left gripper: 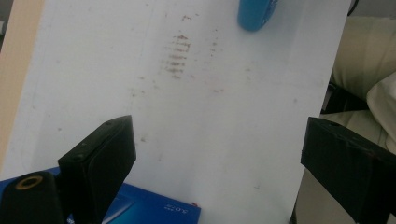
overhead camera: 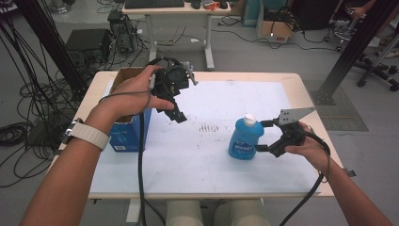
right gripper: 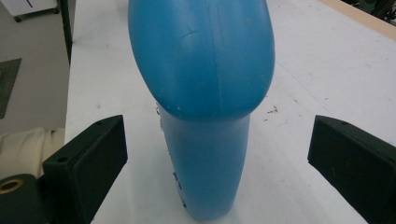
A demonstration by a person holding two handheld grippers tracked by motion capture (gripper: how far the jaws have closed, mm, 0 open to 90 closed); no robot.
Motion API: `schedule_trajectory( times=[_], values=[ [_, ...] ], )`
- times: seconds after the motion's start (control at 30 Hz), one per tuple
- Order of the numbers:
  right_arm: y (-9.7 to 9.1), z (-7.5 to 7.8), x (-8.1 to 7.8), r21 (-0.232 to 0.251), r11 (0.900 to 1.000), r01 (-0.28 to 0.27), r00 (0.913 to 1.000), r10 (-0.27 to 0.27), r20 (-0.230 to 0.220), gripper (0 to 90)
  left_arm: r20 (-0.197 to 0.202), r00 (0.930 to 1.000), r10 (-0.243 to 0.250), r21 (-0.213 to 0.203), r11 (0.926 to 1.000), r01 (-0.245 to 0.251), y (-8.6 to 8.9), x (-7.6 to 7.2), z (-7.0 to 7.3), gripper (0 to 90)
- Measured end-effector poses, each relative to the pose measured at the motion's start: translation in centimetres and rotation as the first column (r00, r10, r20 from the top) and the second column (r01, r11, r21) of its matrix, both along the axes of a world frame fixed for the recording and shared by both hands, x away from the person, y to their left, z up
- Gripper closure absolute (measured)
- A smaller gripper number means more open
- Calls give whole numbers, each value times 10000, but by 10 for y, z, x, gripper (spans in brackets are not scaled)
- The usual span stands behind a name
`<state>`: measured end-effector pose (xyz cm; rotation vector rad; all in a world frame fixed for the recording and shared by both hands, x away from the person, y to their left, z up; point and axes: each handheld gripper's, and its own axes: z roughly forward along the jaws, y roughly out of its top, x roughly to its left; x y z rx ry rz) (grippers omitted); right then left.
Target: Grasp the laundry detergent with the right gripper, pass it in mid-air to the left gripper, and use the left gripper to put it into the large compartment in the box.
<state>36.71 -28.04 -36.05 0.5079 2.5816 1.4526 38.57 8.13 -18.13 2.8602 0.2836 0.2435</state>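
Blue plastic bottle [overhead camera: 244,139] upright, white cap, between spread right gripper [overhead camera: 266,136], left gripper [overhead camera: 178,114] spread

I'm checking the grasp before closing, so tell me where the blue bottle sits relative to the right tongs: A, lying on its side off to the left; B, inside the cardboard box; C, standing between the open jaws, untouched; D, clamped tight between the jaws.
C: the blue bottle stands upright between the right tongs' open jaws, with gaps on both sides.
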Motion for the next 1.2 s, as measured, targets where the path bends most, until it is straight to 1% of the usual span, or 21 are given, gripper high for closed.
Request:
schedule_trajectory(
  times=[0.3, 0.5, 1.2],
  values=[
    [4, -6, 0, 110, 9999, -21, 10000, 21, -46, 50, 17, 10000, 52, -26, 10000, -52, 1, 0, 0, 104],
    [6, -9, 1, 232, 9997, 12, 10000, -12, -18, 55, -75, 9999, 88, -22, 10000, -88, 1, 1, -2, 104],
    [16, -19, 3, 545, 9985, 29, 10000, -30, 22, 72, -51, 9999, 144, 1, 9999, -144, 3, 2, -2, 104]
  ],
)
